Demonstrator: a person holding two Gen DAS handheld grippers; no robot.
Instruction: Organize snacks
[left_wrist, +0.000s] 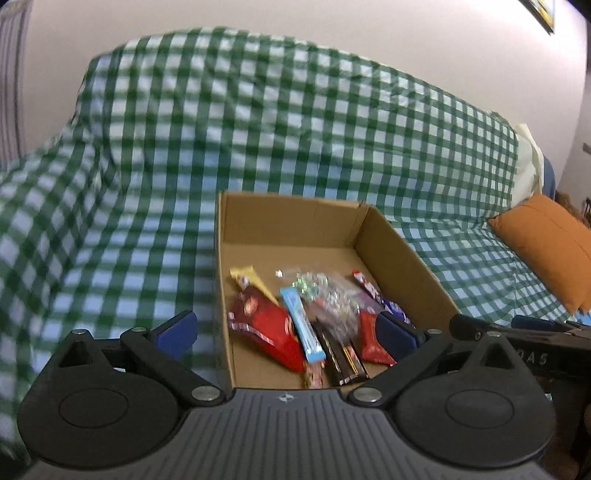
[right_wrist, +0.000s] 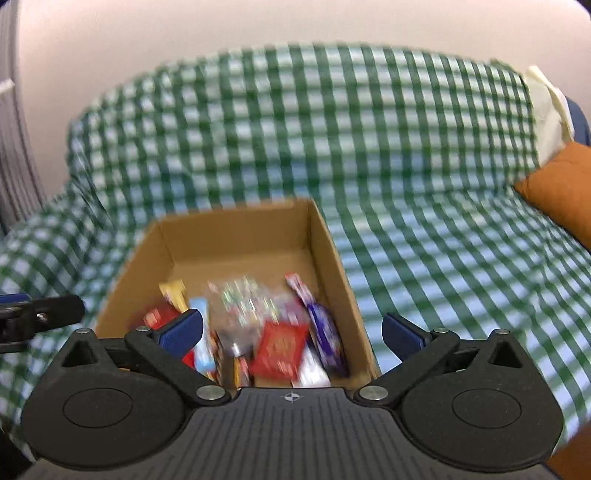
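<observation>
1. Left wrist view: the left tool (left_wrist: 286, 334) has its jaws spread wide with nothing pinched between them. Its blue pads (left_wrist: 177, 332) stand on either side of the near end of an open cardboard box (left_wrist: 399, 258).
2. The box sits on a sofa draped in a green-and-white checked cover (left_wrist: 258, 129), just ahead of and below the tool.
3. Inside the box lies a heap of snacks: a red packet (left_wrist: 269, 328), a light-blue bar (left_wrist: 304, 328), a yellow wrapper (left_wrist: 251, 277), a clear bag of sweets (left_wrist: 328, 302) and a dark bar (left_wrist: 341, 360).
4. An orange cushion (left_wrist: 546, 251) rests at the right; part of the other tool shows at the right edge.
5. Right wrist view, blurred: the right tool (right_wrist: 291, 334) is likewise spread wide, gripping nothing. The box (right_wrist: 332, 266) lies ahead, slightly left of centre; the left pad overlaps the snacks, the right pad (right_wrist: 402, 334) sits outside the box wall.
6. A red square packet (right_wrist: 280, 349) and a purple packet (right_wrist: 325, 336) lie nearest the tool.
</observation>
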